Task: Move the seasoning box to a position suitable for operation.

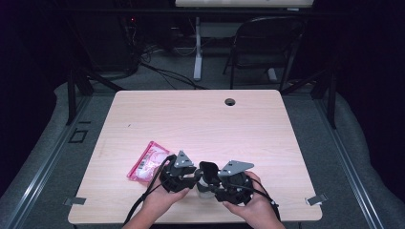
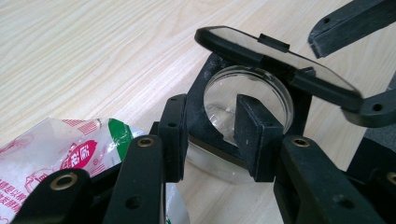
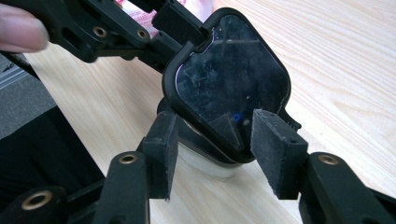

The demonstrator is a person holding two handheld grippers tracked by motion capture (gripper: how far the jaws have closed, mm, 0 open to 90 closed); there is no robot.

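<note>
A small clear glass jar (image 1: pixel 205 188) with a black collar and a hinged black lid (image 1: pixel 208 169) stands near the table's front edge. In the left gripper view my left gripper (image 2: pixel 212 135) is shut on the jar (image 2: pixel 247 93), one pad outside the black collar and the other inside the mouth. The lid (image 2: pixel 275 60) is tilted up, half open. My right gripper (image 3: pixel 217 149) is open around the lid's (image 3: pixel 229 79) free edge; its lower jaw touches the underside, the upper one stands off. Both hands meet over the jar.
A pink and white plastic packet (image 1: pixel 147 163) lies just left of the left gripper, and its edge (image 2: pixel 56 154) reaches under that gripper. The light wood table (image 1: pixel 200 119) has a cable hole (image 1: pixel 230 101) at the back. A chair (image 1: pixel 267 43) stands beyond it.
</note>
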